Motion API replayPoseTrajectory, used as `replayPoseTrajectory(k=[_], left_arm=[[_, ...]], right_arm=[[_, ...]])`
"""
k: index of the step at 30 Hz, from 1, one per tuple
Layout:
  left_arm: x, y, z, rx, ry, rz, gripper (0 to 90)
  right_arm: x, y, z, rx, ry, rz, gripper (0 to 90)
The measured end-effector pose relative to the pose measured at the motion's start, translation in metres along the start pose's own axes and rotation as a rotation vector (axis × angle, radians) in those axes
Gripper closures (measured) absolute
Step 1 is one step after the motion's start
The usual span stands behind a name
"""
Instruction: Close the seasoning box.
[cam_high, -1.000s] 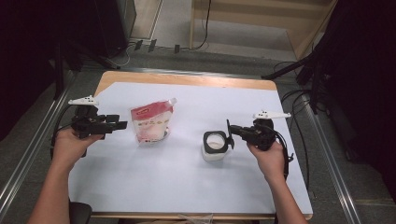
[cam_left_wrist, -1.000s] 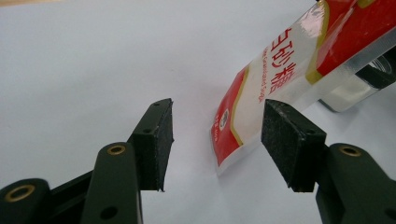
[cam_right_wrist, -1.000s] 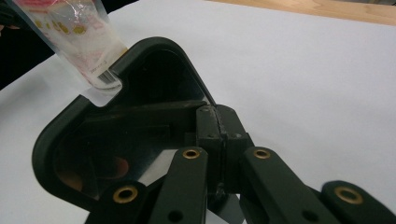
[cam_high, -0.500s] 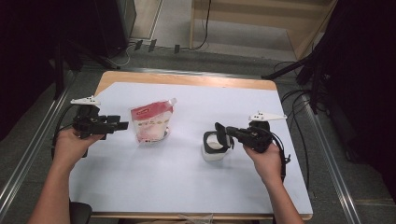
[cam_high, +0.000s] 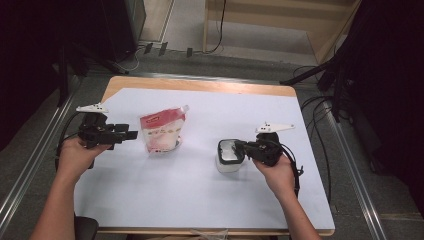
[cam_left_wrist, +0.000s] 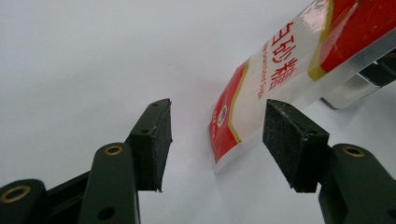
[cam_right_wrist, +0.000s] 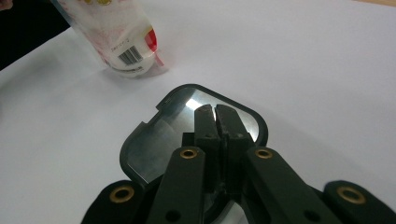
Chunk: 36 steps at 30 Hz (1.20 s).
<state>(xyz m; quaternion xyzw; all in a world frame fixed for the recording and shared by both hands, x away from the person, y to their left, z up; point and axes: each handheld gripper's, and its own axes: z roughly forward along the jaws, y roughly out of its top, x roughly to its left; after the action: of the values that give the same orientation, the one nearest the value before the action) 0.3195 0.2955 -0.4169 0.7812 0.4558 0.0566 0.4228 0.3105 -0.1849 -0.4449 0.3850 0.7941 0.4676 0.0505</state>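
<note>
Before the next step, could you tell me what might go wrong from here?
1. The right hand-held gripper is shut, its tips over the container's dark lid; a push there might tip the container.
2. The left hand-held gripper is open around the sugar pouch's corner; a grip there may slip off.

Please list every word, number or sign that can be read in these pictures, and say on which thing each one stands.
"白砂糖": large red characters on the pouch, left gripper view.
Small red line beside them: Latin letters, too blurred to read.
Round emblem near the pouch's bottom corner: unreadable.
Barcode on the pouch, right gripper view: digits too small to read.
White print on the pouch's red band, high view: too small.
Lid: no text.
</note>
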Motion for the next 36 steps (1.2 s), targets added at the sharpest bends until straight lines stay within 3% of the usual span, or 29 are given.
replayPoseTrajectory(k=[14, 21, 36], left_arm=[[-0.002, -0.002, 0.002, 0.007, 0.005, 0.009, 43.0], [-0.004, -0.002, 0.004, 0.012, 0.003, 0.012, 42.1], [-0.004, -0.004, 0.008, 0.027, 0.005, 0.016, 39.5]], right_arm=[[-0.006, 0.002, -0.012, -0.039, -0.002, -0.008, 74.7], [-0.014, 0.001, -0.021, -0.047, -0.036, -0.034, 71.6], [-0.042, -0.013, -0.036, -0.069, -0.089, 0.012, 56.5]])
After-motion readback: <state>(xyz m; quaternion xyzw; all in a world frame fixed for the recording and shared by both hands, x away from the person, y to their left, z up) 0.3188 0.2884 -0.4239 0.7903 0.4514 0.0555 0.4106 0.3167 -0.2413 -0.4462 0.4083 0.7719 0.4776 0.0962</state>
